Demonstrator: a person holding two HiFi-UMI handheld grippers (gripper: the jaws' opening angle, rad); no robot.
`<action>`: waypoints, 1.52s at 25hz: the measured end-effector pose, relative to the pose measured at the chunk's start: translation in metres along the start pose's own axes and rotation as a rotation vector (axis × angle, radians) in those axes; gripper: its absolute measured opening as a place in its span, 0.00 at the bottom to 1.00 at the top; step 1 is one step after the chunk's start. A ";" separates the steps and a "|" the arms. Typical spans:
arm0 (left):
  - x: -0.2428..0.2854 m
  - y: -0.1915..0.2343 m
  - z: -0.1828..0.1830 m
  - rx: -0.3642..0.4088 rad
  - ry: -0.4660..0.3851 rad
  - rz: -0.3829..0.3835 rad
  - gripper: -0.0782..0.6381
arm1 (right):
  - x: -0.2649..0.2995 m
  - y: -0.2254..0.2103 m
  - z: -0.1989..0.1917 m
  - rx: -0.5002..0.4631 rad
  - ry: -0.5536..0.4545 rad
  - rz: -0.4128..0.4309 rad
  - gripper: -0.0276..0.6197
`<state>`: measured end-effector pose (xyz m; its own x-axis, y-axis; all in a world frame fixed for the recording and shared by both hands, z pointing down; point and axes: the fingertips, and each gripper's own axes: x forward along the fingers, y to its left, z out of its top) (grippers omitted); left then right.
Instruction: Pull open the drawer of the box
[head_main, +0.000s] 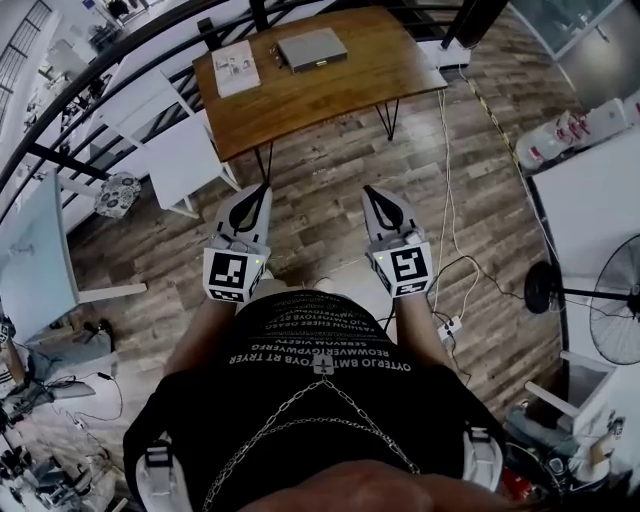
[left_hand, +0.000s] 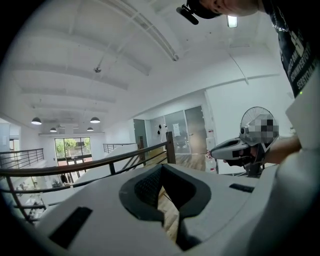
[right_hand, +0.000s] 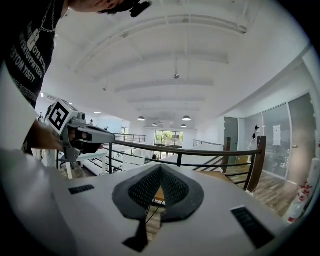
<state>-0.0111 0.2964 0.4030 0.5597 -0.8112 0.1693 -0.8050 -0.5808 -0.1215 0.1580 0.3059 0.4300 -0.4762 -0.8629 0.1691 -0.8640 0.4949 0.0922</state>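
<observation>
Both tools are empty right now: left gripper (head_main: 262, 190) and right gripper (head_main: 372, 192) each have their jaws closed tip to tip with nothing between, held near my body. The grey box (head_main: 312, 48) sits far off on the wooden table (head_main: 340, 85), right of a white flat item (head_main: 237, 68). I can't make out the drawer from here. My worry is that I'll pick the wrong side, or that a light box will slide toward me instead of opening unless one gripper braces it.
</observation>
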 end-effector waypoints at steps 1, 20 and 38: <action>-0.002 0.002 0.001 -0.007 -0.006 0.007 0.12 | 0.001 0.002 0.001 -0.004 0.001 0.003 0.04; 0.022 0.050 -0.014 -0.037 -0.020 0.000 0.12 | 0.046 0.017 0.025 -0.023 0.009 0.020 0.04; 0.080 0.123 -0.018 -0.065 -0.005 -0.041 0.12 | 0.147 0.015 0.025 -0.017 0.063 0.054 0.04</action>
<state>-0.0693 0.1611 0.4190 0.5933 -0.7874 0.1675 -0.7924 -0.6079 -0.0508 0.0708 0.1840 0.4313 -0.5101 -0.8272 0.2354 -0.8344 0.5424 0.0980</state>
